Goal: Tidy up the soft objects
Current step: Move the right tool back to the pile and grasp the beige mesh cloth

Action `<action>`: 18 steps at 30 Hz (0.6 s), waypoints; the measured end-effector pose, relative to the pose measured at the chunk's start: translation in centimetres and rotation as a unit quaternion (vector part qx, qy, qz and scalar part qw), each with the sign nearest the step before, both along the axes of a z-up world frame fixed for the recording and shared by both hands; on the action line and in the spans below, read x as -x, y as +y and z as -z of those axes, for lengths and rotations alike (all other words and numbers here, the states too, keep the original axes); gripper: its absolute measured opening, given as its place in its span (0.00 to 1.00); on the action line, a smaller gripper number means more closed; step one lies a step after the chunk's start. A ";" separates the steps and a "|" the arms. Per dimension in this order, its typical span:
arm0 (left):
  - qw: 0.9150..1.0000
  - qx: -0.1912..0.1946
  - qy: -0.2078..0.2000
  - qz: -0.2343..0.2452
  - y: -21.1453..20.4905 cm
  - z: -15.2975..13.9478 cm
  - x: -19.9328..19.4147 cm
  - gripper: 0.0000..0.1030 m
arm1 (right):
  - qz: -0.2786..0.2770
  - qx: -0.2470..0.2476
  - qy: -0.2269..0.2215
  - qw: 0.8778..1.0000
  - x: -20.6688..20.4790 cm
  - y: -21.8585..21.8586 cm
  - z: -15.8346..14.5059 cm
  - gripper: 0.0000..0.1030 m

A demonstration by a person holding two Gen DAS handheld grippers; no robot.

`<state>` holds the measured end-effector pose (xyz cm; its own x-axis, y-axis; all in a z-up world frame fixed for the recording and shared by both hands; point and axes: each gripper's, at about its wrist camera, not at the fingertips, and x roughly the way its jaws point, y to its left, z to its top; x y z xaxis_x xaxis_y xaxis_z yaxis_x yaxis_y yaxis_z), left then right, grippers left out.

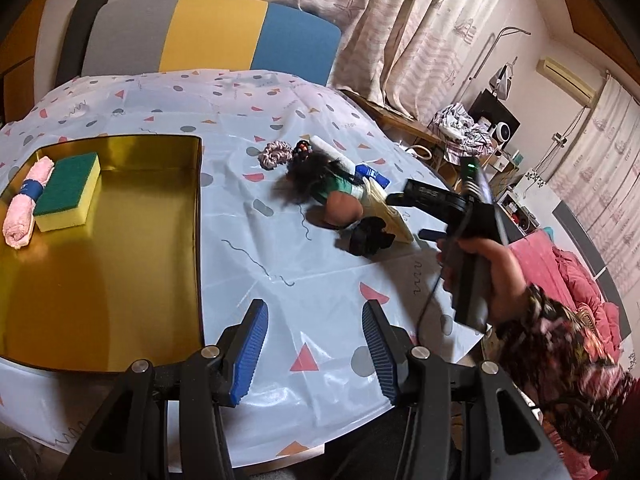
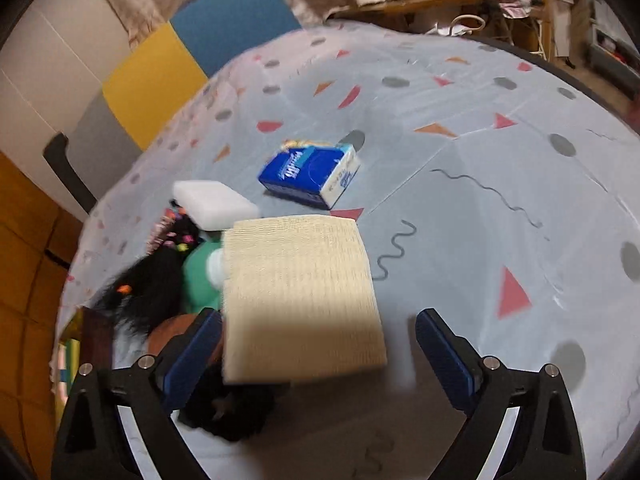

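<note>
In the left wrist view a gold tray (image 1: 120, 248) at the left holds a rolled pink towel (image 1: 24, 208) and a green-and-yellow sponge (image 1: 68, 192). My left gripper (image 1: 316, 320) hangs open over bare tablecloth beside the tray, with nothing between its fingers. The right wrist view shows a pile: a beige cloth (image 2: 300, 292), a blue tissue pack (image 2: 310, 178), a white sponge (image 2: 216, 202), a black-haired doll (image 2: 148, 292) and a black soft item (image 2: 228, 408). My right gripper (image 2: 320, 360) stands wide open over the beige cloth's near edge, and its pads do not press on it.
A pink scrunchie (image 1: 272, 154) lies at the far side of the pile. The table (image 1: 312, 280) carries a pale patterned cloth. A person's hand (image 1: 480, 272) holds the right gripper (image 1: 408, 216). A grey, yellow and blue chair back (image 1: 216, 32) stands behind the table.
</note>
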<state>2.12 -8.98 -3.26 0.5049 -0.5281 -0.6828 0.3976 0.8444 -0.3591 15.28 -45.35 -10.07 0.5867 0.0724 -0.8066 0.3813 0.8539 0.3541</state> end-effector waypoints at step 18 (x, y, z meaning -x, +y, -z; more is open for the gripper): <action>1.000 -0.015 0.016 0.017 -2.6 0.6 -1.1 0.48 | -0.053 0.081 -0.036 0.995 0.5 0.8 0.7 0.60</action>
<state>3.20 -11.55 -3.88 0.4656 -0.5237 -0.7135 0.4149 0.8412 -0.3467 14.78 -44.51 -10.80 0.6393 0.0102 -0.7689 0.2644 0.9360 0.2323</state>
